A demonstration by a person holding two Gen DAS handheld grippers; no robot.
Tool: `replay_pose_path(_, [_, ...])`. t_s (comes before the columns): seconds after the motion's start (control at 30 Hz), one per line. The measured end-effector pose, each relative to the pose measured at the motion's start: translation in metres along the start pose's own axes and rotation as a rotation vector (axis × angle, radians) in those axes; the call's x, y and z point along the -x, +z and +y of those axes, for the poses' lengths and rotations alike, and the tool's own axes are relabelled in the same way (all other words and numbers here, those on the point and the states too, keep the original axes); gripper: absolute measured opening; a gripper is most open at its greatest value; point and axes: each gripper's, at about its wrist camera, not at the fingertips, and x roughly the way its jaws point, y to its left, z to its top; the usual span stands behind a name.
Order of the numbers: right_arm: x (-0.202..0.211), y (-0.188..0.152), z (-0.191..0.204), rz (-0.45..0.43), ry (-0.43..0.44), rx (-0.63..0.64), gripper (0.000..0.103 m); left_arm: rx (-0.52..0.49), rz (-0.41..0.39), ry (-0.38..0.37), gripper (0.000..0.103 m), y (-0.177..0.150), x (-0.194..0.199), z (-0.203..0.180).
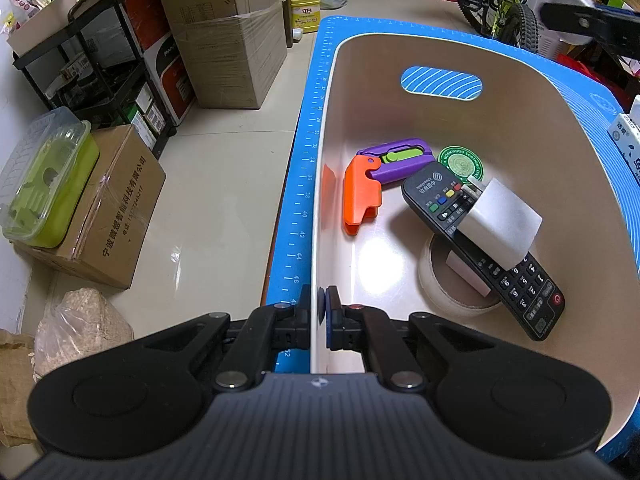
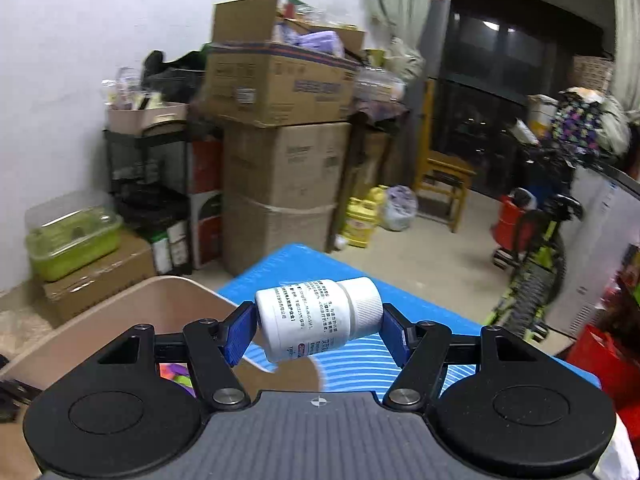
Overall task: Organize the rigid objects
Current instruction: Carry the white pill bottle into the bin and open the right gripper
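On the blue mat (image 1: 298,184) sits a beige bin (image 1: 532,128), and my left gripper (image 1: 319,310) is clamped tight on its near wall, one finger outside, the other inside, the blue pads pressed against the thin rim. Inside the bin lie an orange and purple toy (image 1: 374,182), a green round badge (image 1: 460,162) just behind it, and a black remote (image 1: 486,252) that rests slanted across a roll of clear tape (image 1: 434,280). A white card (image 1: 502,222) lies on top of the remote's middle.

My right gripper (image 2: 318,326) holds a white pill bottle (image 2: 308,320) sideways between its blue pads, one pad on the base, the other on the ribbed cap, the jaws spread fairly wide to take its length. The bottle hangs in the air above the mat, just beside the bin's rim (image 2: 168,282), its cap pointing to the right. From the left camera I see that gripper blurred at the top right corner, beyond the bin's far side.

Past the table stand stacked cardboard boxes (image 2: 286,168), a black shelf (image 1: 92,64), a green lidded box (image 1: 48,184) and a bicycle (image 1: 504,4).
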Motion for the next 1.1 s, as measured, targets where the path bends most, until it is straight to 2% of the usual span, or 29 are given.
replay_pose_path(0.33, [-0.02,0.003,0.054,0.077,0.05,0.058,0.069,0.001,0.0,-0.001,0.007,0.0,0.0,0.001])
replay_pose_path(0.63, [-0.051,-0.01,0.074,0.2,0.047,0.065,0.069,0.001,-0.001,0.0,0.007,0.001,0.0,0.001])
replay_pose_path(1.1, [-0.091,-0.033,0.077,0.413,0.051,0.011,0.069,0.001,0.0,-0.001,0.007,0.0,0.0,0.0])
